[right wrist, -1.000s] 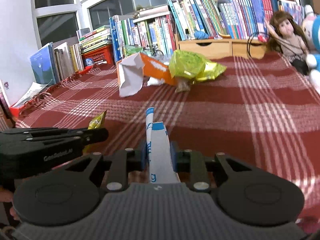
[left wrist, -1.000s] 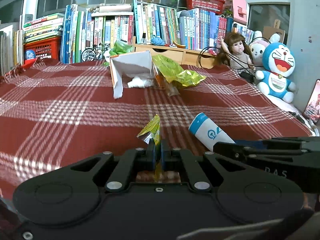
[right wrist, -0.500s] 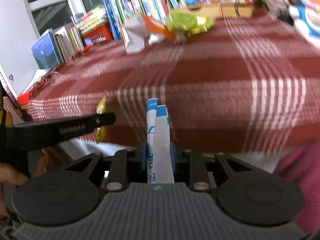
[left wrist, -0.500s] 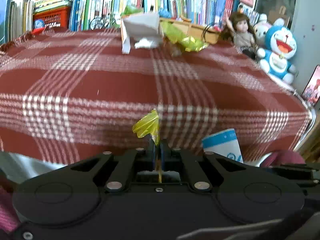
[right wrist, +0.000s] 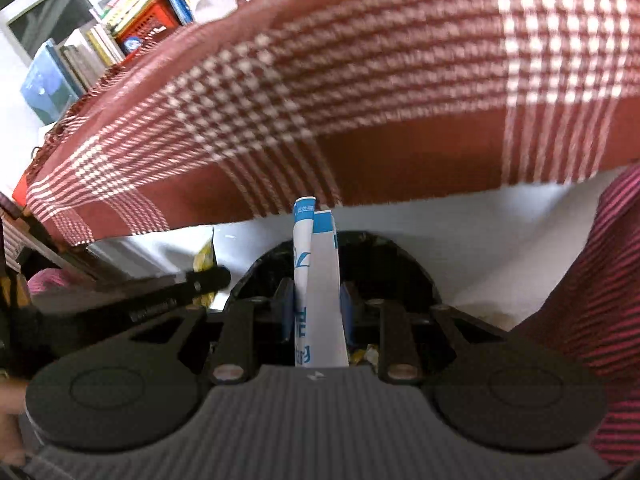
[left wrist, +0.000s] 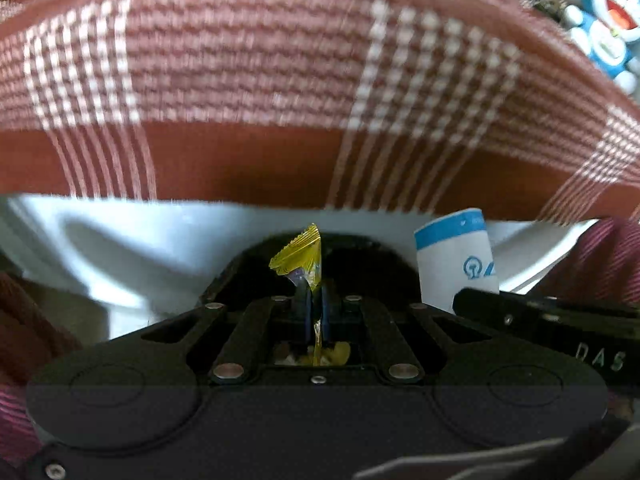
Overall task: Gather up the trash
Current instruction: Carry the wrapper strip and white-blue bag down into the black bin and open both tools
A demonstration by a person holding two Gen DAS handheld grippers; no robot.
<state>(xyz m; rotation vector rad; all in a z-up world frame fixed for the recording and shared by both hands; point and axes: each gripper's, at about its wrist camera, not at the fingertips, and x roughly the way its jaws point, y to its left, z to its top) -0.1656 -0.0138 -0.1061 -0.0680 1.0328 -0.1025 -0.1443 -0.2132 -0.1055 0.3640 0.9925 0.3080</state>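
Observation:
My left gripper (left wrist: 314,300) is shut on a small yellow candy wrapper (left wrist: 299,257), whose serrated end sticks up past the fingers. My right gripper (right wrist: 316,300) is shut on a flattened white paper cup with a blue rim (right wrist: 316,280). The same cup (left wrist: 456,258) shows at the right of the left wrist view, and the wrapper (right wrist: 205,258) at the left of the right wrist view. Both grippers hang below the front edge of the table, over a dark bin opening (left wrist: 360,252) lined with a white bag (left wrist: 132,248). More trash shows faintly inside the bin.
The red plaid tablecloth (left wrist: 260,92) overhangs just ahead and above. Blue and white plush toys (left wrist: 608,20) sit at the far right, books and a red basket (right wrist: 140,20) at the far left. A person's striped pink clothing (right wrist: 592,300) is close on the right.
Both grippers have pulled back off the tabletop and dropped below its front edge, each still holding its piece of trash. The bin with its white bag has come into view.

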